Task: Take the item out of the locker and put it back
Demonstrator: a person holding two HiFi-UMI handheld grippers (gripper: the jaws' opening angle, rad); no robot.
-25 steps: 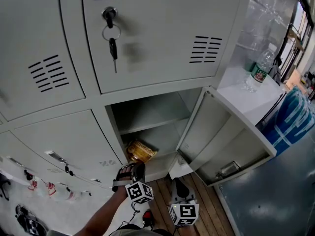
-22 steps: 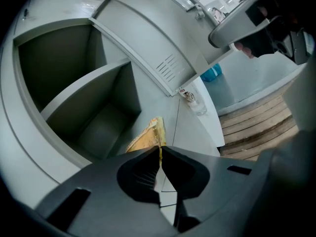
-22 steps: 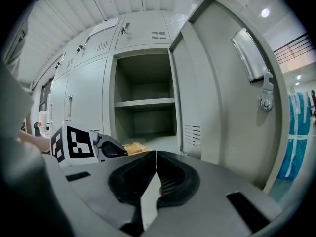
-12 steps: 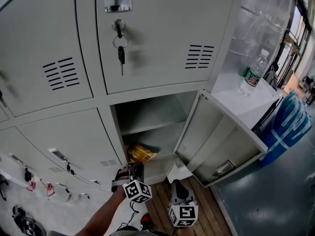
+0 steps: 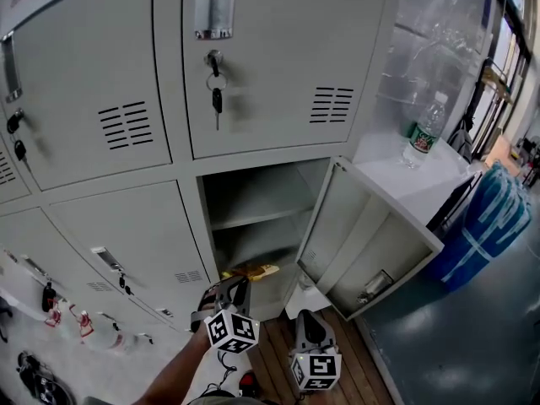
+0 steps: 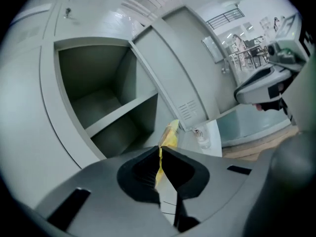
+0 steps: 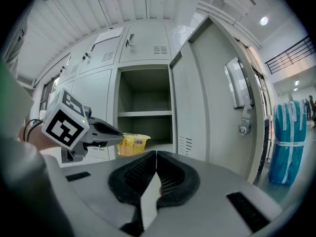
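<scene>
Left gripper [image 6: 159,151] pinches yellow packet [image 6: 170,134] by its edge at locker [image 5: 253,216] mouth; right gripper [image 7: 155,154] closed, empty; draw packet out slowly, pinch firm, clear of open door [image 5: 359,230]

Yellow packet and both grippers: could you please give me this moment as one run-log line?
left gripper: shut on yellow packet | packet: at mouth of open locker | right gripper: shut, empty | door: open

A yellow packet [image 5: 253,270] is clamped edge-on in the left tongs [image 6: 160,151], at 6 o'clock of the open grey locker [image 5: 253,194].
</scene>
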